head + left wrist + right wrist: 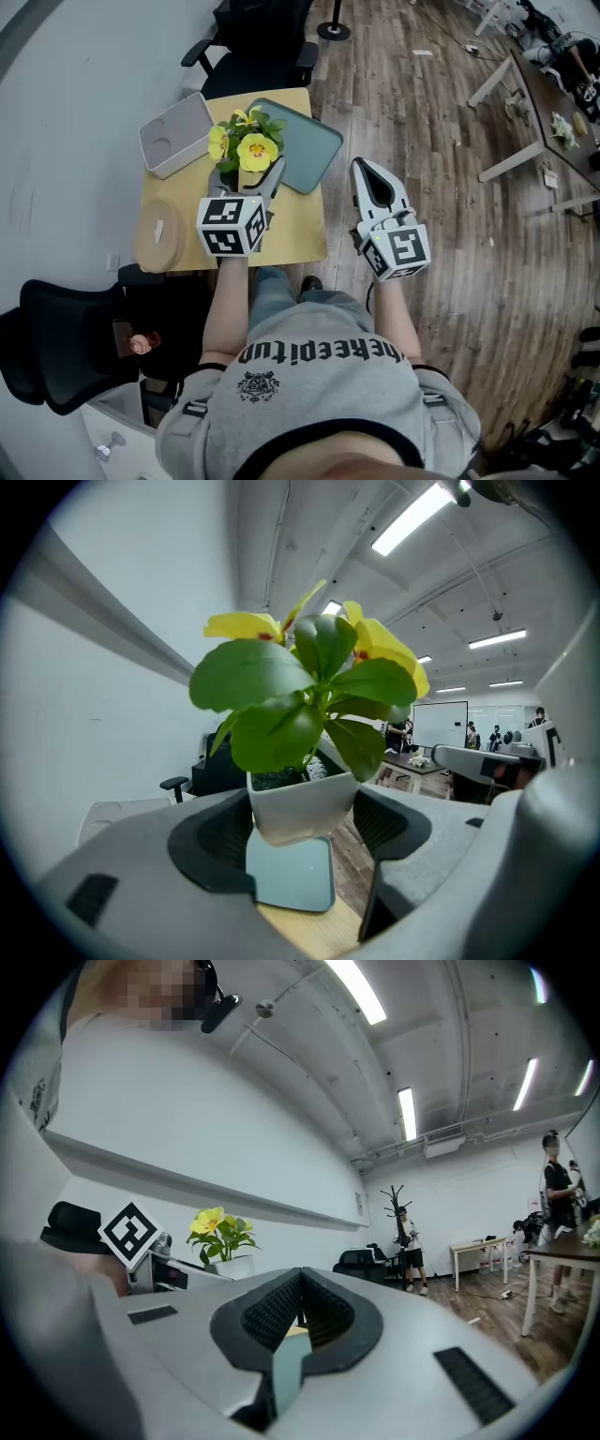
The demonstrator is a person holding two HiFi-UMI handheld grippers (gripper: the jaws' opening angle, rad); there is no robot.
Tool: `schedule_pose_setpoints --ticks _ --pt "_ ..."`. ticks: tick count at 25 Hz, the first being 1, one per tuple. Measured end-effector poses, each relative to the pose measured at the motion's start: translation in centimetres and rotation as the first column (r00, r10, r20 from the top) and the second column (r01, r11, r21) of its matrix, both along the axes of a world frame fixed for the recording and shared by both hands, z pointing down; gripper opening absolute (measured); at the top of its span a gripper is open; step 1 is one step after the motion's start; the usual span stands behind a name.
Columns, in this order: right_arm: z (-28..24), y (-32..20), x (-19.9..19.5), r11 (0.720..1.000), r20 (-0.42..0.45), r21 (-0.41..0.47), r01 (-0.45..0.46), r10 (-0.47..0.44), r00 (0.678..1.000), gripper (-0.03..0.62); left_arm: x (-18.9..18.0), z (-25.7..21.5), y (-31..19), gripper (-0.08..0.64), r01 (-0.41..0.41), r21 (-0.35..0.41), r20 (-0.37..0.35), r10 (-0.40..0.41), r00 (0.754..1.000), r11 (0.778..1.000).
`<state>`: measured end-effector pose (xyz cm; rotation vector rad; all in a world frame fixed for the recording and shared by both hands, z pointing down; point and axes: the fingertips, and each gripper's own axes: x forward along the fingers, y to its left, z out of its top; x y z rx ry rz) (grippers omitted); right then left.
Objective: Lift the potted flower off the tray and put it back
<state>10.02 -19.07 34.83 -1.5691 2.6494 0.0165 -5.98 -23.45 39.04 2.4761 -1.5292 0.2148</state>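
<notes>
– Left gripper [251, 186] is clamped on the white pot [302, 806], one jaw on each side wall just below the rim. The potted flower [246, 150] hangs over the yellow worktop [291, 230]. The teal tray [309, 145] sits at about 1 o'clock from it, and from the gripper's own camera it shows under and beyond the pot's base.

– So it's off the tray?

– I'd say so, with the base clear of everything. The right gripper [364, 173] is out at 3 o'clock, past the worktop's edge over the wood floor, with its jaws together and nothing in them.

– How will that pot behave on the way back?

– It's small, so I'd judge it light. The wall looks smooth and tapers downward, which makes it slippery for the jaws. The leaves and yellow blooms ride high, so it's a bit top-heavy, and tipping it could spill the soil.

– And where should it be held?

– On the stiff pot wall, right where the jaws are now, and never on the stems or petals, which would bruise. Set it down upright and level, and let the base touch the tray before letting go.
</notes>
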Motion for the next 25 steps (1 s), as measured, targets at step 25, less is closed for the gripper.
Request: schedule_pose_setpoints --ticks 25 --pt "2.0 -5.9 -1.5 0.98 -0.046 -0.084 -0.179 0.176 0.983 0.003 -0.7 8.6 -11.0 0.339 -0.147 -0.181 0.019 0.153 0.988 0.972"
